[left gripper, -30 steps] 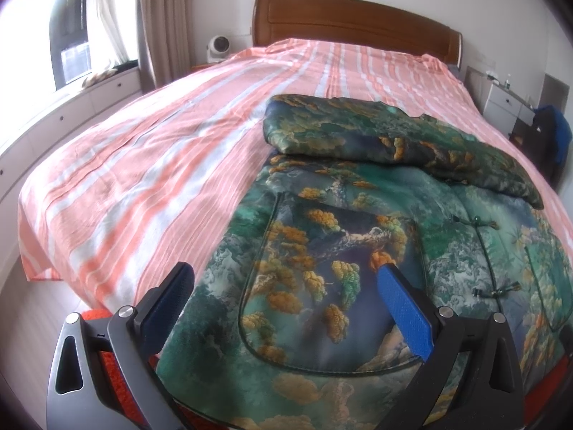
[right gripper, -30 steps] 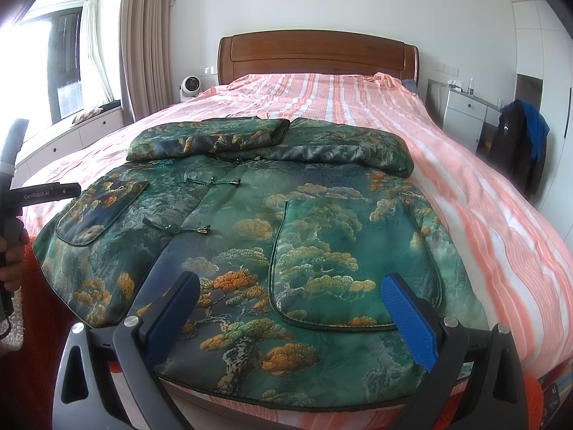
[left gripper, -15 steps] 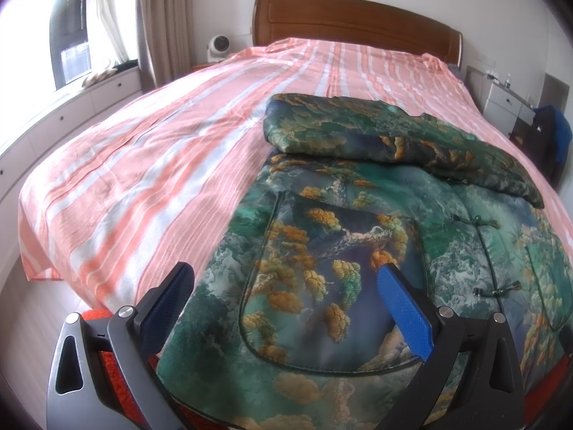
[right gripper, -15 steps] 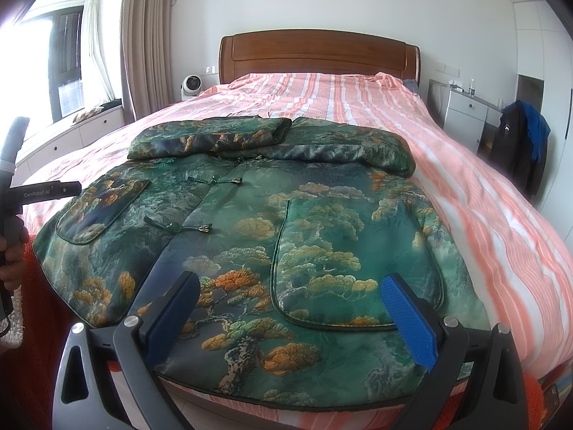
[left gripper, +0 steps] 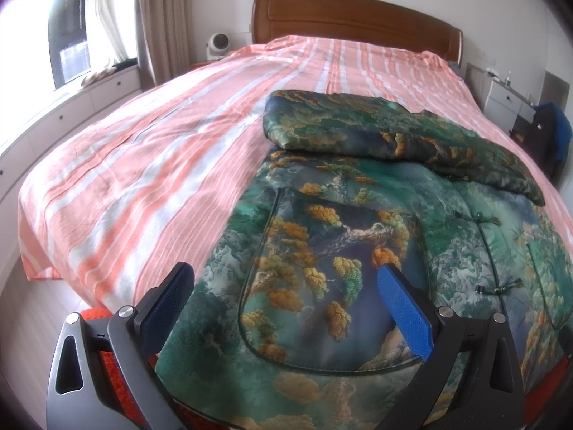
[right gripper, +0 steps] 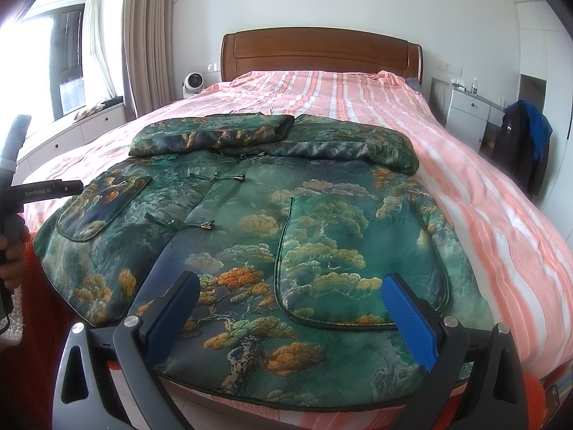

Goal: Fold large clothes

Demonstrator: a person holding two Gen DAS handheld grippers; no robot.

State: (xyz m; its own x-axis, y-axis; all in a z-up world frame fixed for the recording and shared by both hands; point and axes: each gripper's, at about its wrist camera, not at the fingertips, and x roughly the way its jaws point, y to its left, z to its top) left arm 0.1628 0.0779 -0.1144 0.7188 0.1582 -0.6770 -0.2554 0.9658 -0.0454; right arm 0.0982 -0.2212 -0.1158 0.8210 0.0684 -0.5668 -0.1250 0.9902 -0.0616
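Observation:
A large green padded jacket (right gripper: 286,215) with gold pine print lies front up on the bed, its hem at the near edge. Both sleeves (right gripper: 215,136) are folded across the chest. It also shows in the left wrist view (left gripper: 340,268). My left gripper (left gripper: 286,297) is open and empty, hovering over the jacket's left hem and pocket. My right gripper (right gripper: 290,308) is open and empty over the right hem and pocket. The left tool's handle (right gripper: 14,186) shows at the left edge of the right wrist view.
The bed (right gripper: 483,186) has a pink striped sheet and a wooden headboard (right gripper: 318,53). A small white fan (right gripper: 193,84) stands at the back left. A white nightstand (right gripper: 465,107) and a dark jacket on a chair (right gripper: 523,143) are on the right. A window bench (left gripper: 71,100) runs along the left.

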